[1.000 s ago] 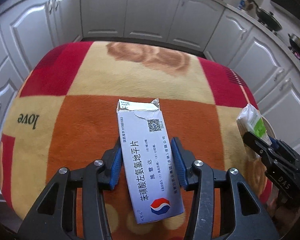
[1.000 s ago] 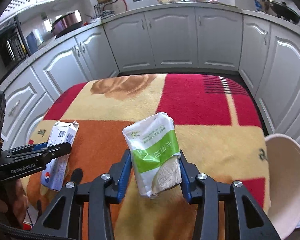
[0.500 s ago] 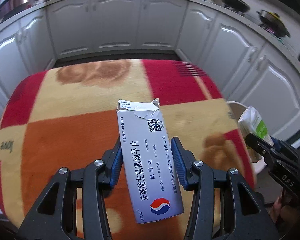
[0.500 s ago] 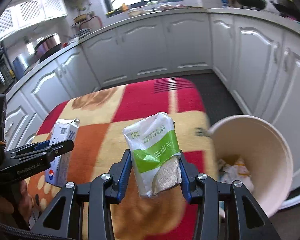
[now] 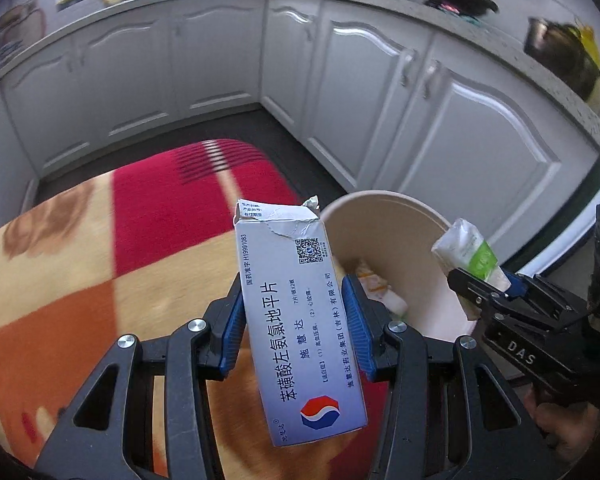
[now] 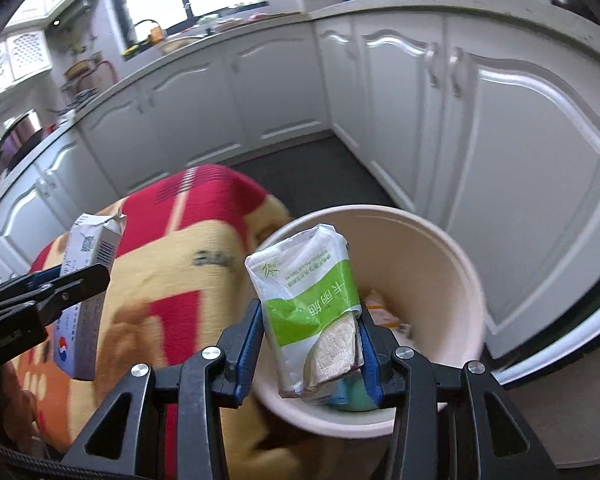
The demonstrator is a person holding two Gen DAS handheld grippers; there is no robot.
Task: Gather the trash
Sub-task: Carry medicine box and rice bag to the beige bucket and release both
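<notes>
Both my grippers hold trash beside the bin in a white-cabinet kitchen.

My left gripper (image 5: 296, 312) clamps the medicine box (image 5: 300, 316) over the checked blanket (image 5: 172, 216); my right gripper (image 6: 308, 332) clamps the tissue pack (image 6: 308, 292) above the beige bin (image 6: 432, 264), cabinets (image 6: 520, 168) from 9 to 3 o'clock.

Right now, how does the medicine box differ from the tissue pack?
The medicine box is stiff white card with a torn top; the tissue pack is soft plastic with a green band. The box hangs mostly over the blanket; the pack hangs over the bin. Each is clamped in one gripper.
</notes>
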